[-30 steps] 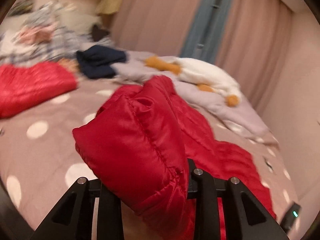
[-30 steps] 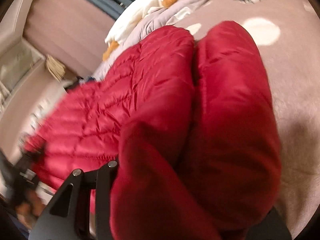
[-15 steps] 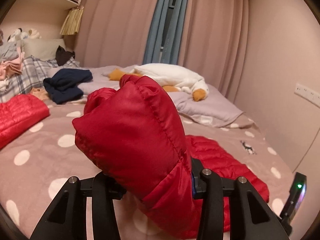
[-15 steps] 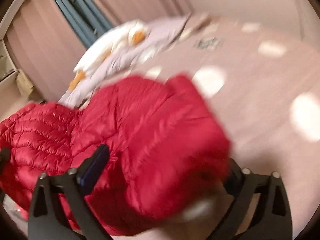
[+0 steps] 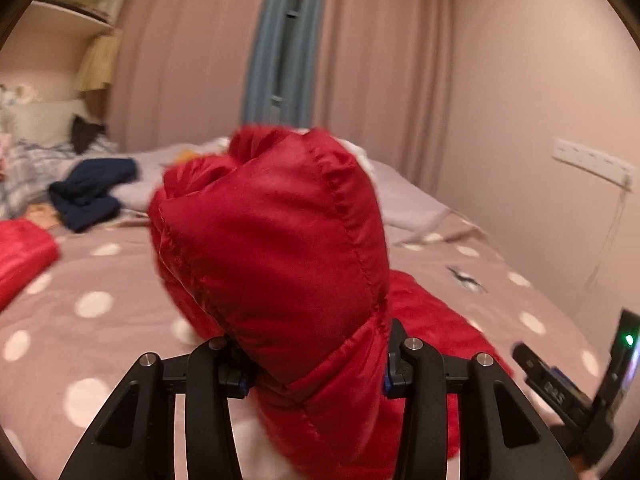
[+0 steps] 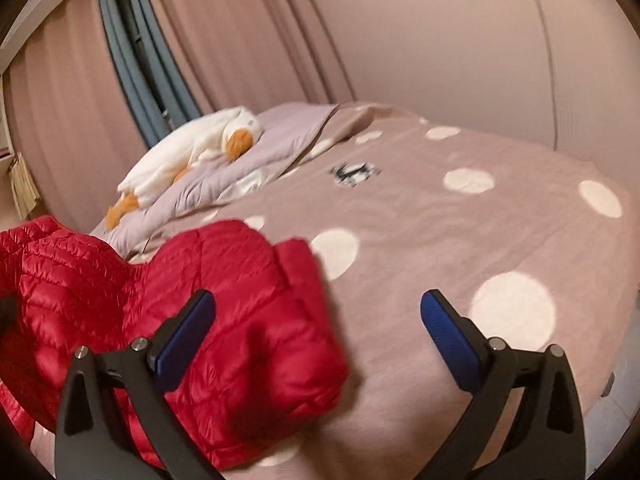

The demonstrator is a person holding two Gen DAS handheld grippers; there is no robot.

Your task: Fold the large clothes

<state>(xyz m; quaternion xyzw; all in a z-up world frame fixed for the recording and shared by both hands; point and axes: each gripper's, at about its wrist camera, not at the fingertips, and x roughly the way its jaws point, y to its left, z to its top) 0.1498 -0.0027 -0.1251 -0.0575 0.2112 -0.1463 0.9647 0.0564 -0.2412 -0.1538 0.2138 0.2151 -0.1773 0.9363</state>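
A red puffer jacket lies on a pink bed with white dots. My left gripper is shut on a thick fold of the jacket and holds it lifted above the bed. The rest of the jacket trails down to the right. In the right wrist view the jacket lies bunched on the bed at the left. My right gripper is open wide and empty, its blue pads just above the bed, with the left finger over the jacket's edge.
A white and orange plush goose lies on a lilac blanket near the curtains. A navy garment and another red jacket lie at the left. The other gripper's body shows at the right. A wall stands on the right.
My right gripper has let go of the jacket and opened wide; the jacket's end dropped onto the bed. My left gripper has lifted its fold higher.
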